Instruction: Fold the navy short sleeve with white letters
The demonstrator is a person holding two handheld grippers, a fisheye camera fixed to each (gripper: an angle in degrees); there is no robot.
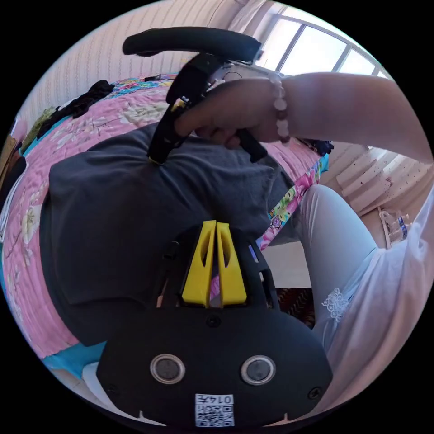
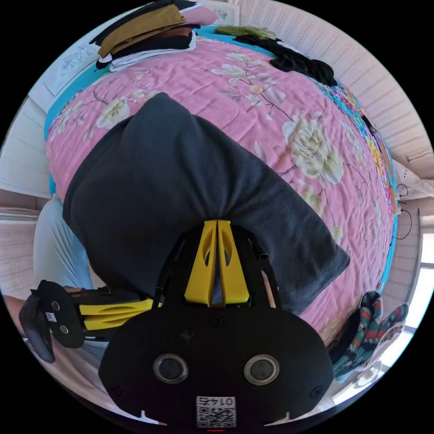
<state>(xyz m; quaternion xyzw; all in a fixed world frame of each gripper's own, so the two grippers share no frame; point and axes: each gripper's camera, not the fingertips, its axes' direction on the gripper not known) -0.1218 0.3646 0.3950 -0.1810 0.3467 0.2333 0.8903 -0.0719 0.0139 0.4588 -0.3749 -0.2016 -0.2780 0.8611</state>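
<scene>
the navy shirt [image 2: 181,181] is lying part-folded on the pink bedspread [image 2: 280,117]; both the left gripper [image 1: 216,226] and right gripper [image 2: 217,224] are pinching its near edge, more folds probably remaining.

Dark navy shirt [image 2: 181,190], plain on the side showing. Pink bedspread [image 2: 280,90] with cream flowers and thin brown twigs, turquoise along the edge. Yellow jaws on black bodies for both the left gripper [image 1: 215,226] and the right gripper [image 2: 216,224]. White trousers [image 1: 337,235]. Pale pink bead bracelet [image 1: 280,110]. Mustard folded cloth [image 2: 140,25].
</scene>
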